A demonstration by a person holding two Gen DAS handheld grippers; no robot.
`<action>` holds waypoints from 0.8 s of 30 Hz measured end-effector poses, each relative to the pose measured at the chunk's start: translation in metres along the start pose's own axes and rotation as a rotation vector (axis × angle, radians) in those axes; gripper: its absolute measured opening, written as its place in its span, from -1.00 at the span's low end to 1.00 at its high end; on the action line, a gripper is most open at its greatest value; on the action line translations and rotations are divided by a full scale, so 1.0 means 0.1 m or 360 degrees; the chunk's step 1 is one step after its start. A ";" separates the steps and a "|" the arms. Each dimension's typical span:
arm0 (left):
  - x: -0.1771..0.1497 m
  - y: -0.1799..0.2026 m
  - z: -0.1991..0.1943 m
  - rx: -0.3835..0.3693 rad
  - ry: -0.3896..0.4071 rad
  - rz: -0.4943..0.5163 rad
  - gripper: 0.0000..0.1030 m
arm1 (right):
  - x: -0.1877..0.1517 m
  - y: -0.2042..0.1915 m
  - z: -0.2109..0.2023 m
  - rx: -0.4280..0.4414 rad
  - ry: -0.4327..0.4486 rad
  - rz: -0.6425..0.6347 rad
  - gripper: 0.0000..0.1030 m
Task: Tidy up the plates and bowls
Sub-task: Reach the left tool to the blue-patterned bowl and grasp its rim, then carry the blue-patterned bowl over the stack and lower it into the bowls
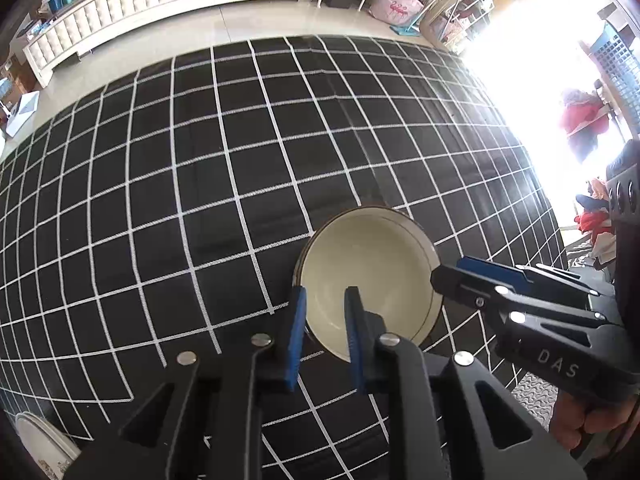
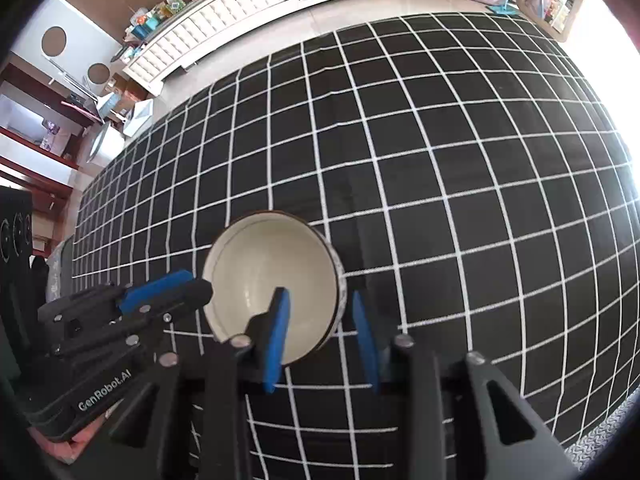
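A: Starting with the largest thing, a black cloth with a white grid [image 1: 200,168] is seen spread ahead of both grippers, and on it a single cream bowl [image 1: 368,276] with a dark rim is set upright.

B: How is the bowl placed relative to the left gripper [image 1: 324,332]?

A: It lies just ahead and slightly right of it. The near-left rim is straddled: one blue pad is seen outside the wall, the other inside. The jaws are held narrowly apart; contact with the rim cannot be confirmed.

B: And the right gripper [image 2: 322,332]?

A: The opposite rim is straddled, with the bowl [image 2: 272,280] just ahead and to its left. One pad is inside, the other outside and clearly clear of the wall, so its jaws are apart.

B: Which is nearer?

A: Neither is judged nearer. The bowl is round, so no long axis matters; both rims appear ready to be pinched for a lift.

A: Lastly, a white plate edge [image 1: 44,444] is glimpsed low and left of the left gripper.
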State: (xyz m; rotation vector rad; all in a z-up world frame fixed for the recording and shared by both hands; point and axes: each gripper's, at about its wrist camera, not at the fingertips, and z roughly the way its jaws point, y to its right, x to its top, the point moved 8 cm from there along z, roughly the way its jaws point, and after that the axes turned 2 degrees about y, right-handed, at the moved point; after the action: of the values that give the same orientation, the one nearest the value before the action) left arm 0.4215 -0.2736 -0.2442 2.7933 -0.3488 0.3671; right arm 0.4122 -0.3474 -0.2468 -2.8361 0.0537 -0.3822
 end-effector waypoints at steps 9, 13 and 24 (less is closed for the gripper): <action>0.00 -0.09 0.03 0.0031 -0.0031 0.0009 -0.71 | -0.04 0.08 0.08 -0.0004 -0.0035 0.0013 -0.64; -0.02 -0.10 0.14 0.0051 -0.0061 0.0012 -0.71 | -0.05 0.12 0.07 -0.0030 -0.0029 0.0001 -0.73; -0.06 -0.20 0.23 0.0090 -0.0048 -0.0022 -0.85 | -0.12 0.14 0.04 -0.0102 0.0001 -0.0060 -0.82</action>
State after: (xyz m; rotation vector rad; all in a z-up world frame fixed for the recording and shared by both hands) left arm 0.4268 -0.2612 -0.2728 2.8575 -0.3310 0.3375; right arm 0.4015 -0.3588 -0.2571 -2.9036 0.0130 -0.3962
